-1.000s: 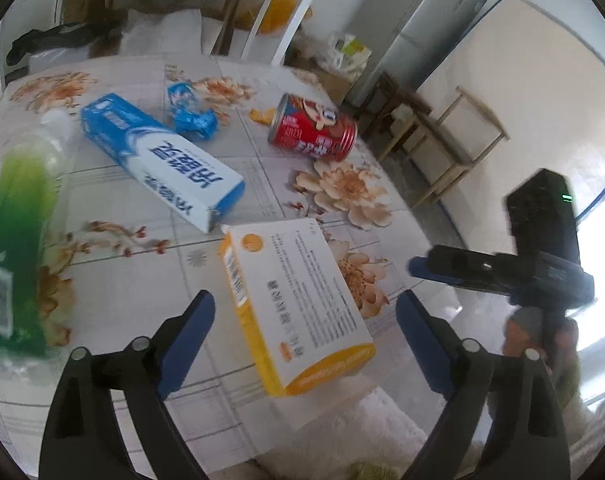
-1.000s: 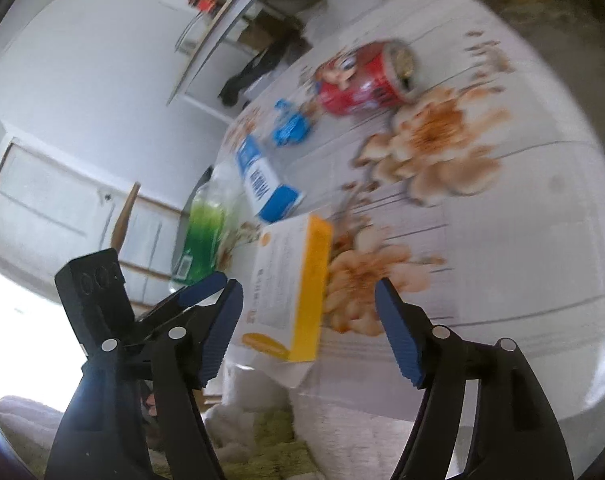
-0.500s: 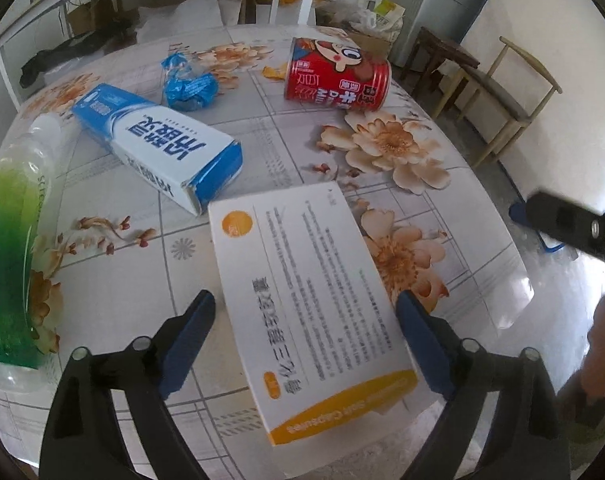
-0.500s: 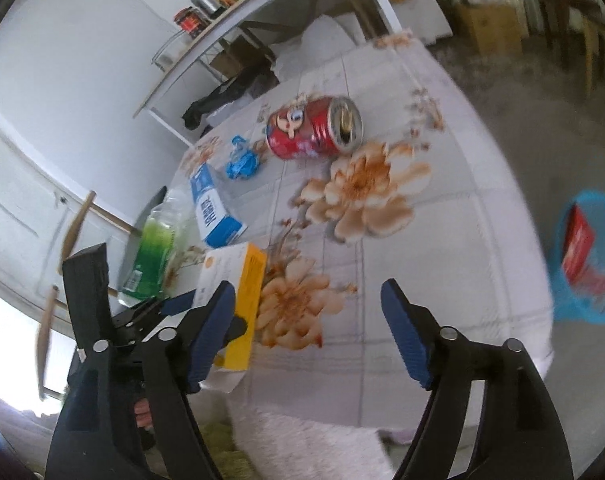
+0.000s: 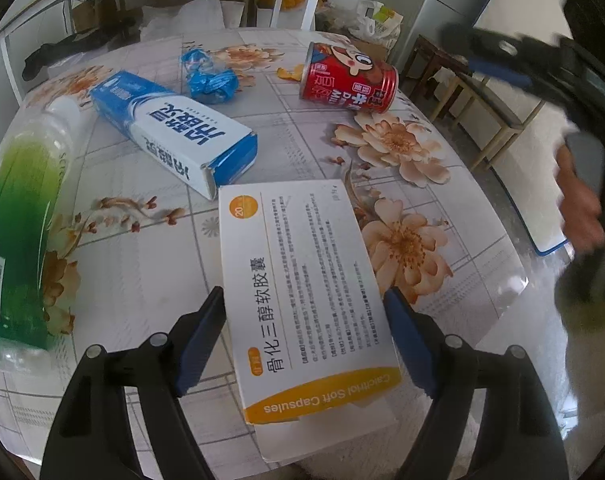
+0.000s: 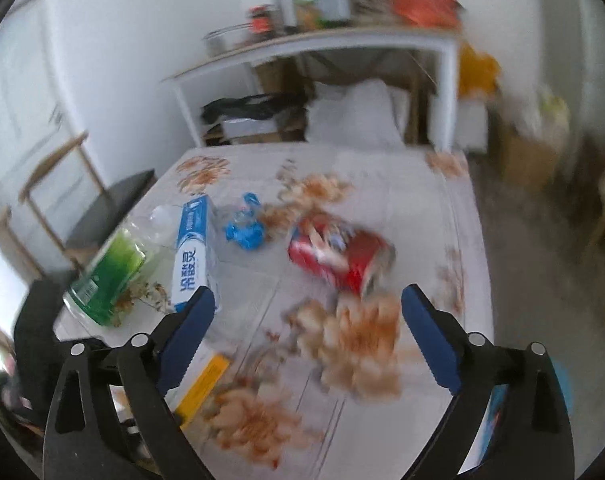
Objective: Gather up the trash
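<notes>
Flat cardboard capsule box [image 5: 302, 288] between my closing left hand-held gripper [image 5: 304, 344], pads not yet pressing, box nearer than before, glossy floral surface [image 5: 142, 264], right hand-held gripper [image 6: 308, 340] opening, empty, dented red can [image 6: 342, 260] at twelve o'clock.

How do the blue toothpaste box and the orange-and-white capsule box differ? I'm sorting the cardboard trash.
The toothpaste box is long, narrow, blue and white; the capsule box is broad, flat, white with orange trim. The toothpaste box lies untouched farther back, beside the green bottle; the capsule box sits at the table's near edge, overhanging it, between the closing left tool pads. Both are cardboard boxes lying flat.
</notes>
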